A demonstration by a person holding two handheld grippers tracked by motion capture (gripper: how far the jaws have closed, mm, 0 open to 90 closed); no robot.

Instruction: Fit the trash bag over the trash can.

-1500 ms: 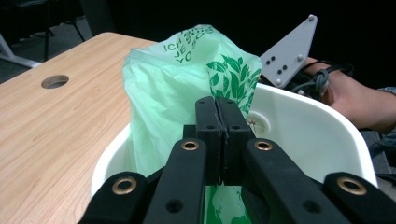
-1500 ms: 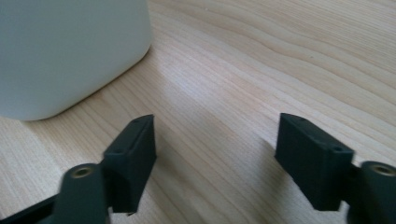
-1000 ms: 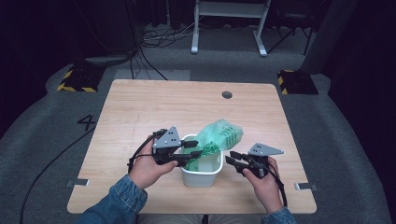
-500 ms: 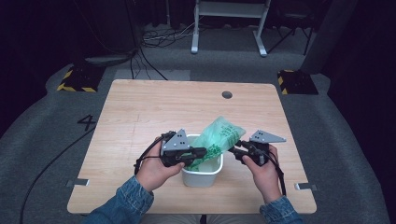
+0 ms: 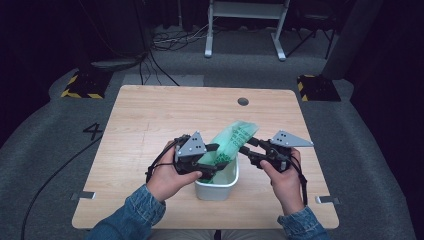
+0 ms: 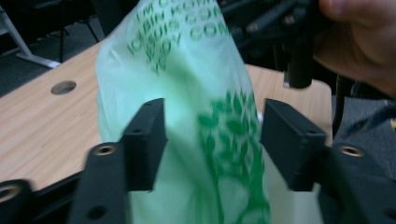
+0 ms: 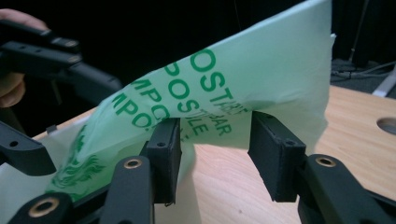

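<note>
The left gripper (image 6: 212, 140) has its jaws apart on either side of the green bag (image 5: 230, 145), whose lower end is hidden inside the white bin (image 5: 218, 186). The right gripper (image 7: 215, 149) is also open, its jaws set around the bag's edge; whether they touch it is unclear. Both hands hold their grippers angled inward over the bin near the table's (image 5: 150, 125) front edge.
</note>
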